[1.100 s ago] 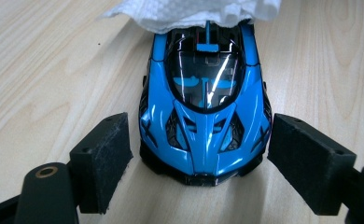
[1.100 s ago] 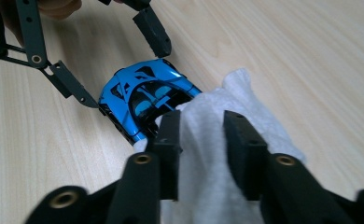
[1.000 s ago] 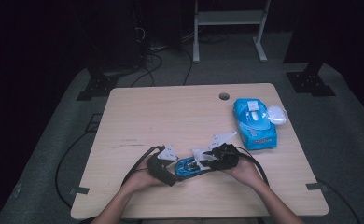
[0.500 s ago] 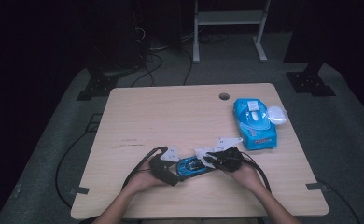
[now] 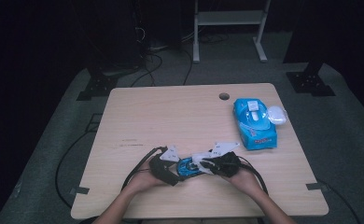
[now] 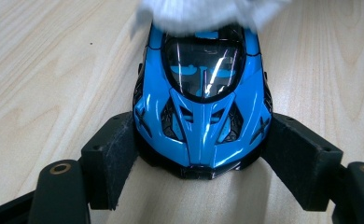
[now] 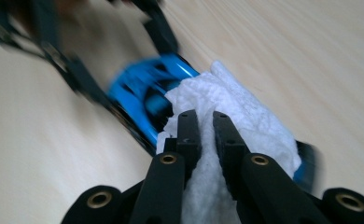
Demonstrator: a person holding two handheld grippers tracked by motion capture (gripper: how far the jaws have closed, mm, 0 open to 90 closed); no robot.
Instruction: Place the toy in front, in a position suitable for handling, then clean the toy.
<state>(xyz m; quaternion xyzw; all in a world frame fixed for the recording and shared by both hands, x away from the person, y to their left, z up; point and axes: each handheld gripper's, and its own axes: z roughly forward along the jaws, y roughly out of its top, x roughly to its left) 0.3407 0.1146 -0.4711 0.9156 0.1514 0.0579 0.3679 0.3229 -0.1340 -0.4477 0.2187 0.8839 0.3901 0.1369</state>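
Near the surface's front edge, the glossy, rigid toy car [image 6: 202,100] looks light and slippery, so the left tongs [image 6: 203,161] clamp its nose sides while the right tongs [image 7: 206,133], nearly closed, pinch a soft white wipe [image 7: 238,109] on its roof.

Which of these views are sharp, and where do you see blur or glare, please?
Left gripper view: the blue toy car is crisp, with glare streaks on its windscreen; the white wipe at the top is soft. Right gripper view: motion-smeared throughout. High view: the table is lit, its surroundings dark.
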